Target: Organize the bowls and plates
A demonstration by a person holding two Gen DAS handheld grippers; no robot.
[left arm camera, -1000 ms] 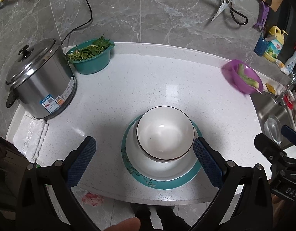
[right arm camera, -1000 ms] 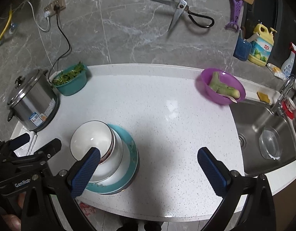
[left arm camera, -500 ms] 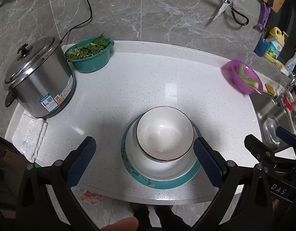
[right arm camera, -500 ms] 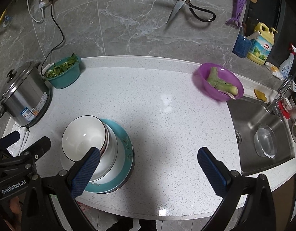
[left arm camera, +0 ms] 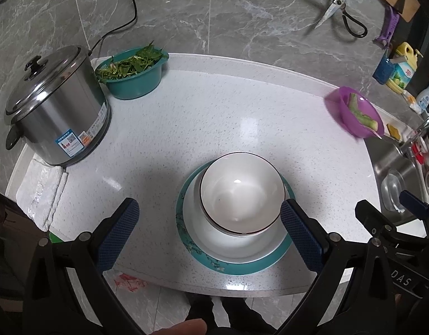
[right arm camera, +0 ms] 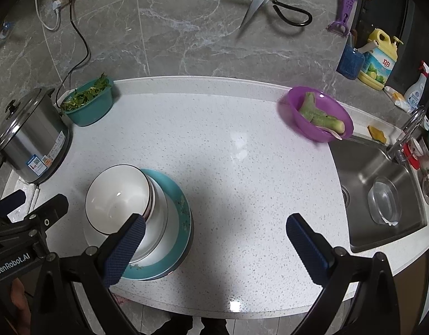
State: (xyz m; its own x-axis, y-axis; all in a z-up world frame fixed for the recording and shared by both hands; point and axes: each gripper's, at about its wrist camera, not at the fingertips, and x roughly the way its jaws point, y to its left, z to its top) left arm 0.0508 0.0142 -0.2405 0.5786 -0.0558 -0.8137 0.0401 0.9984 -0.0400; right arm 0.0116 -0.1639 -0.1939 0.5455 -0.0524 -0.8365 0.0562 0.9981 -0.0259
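bowl on plates, near bench edge | glazed, slippery, breakable, heavy | pinch rim | both jaws spread, empty

My left fingers are spread wide above the tabletop, holding nothing. A white bowl sits stacked on a teal-rimmed plate between them; the steel pot stands at ten o'clock.

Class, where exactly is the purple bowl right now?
The purple bowl sits at the countertop's far right in both views, beside the sink, holding pale green vegetable pieces.
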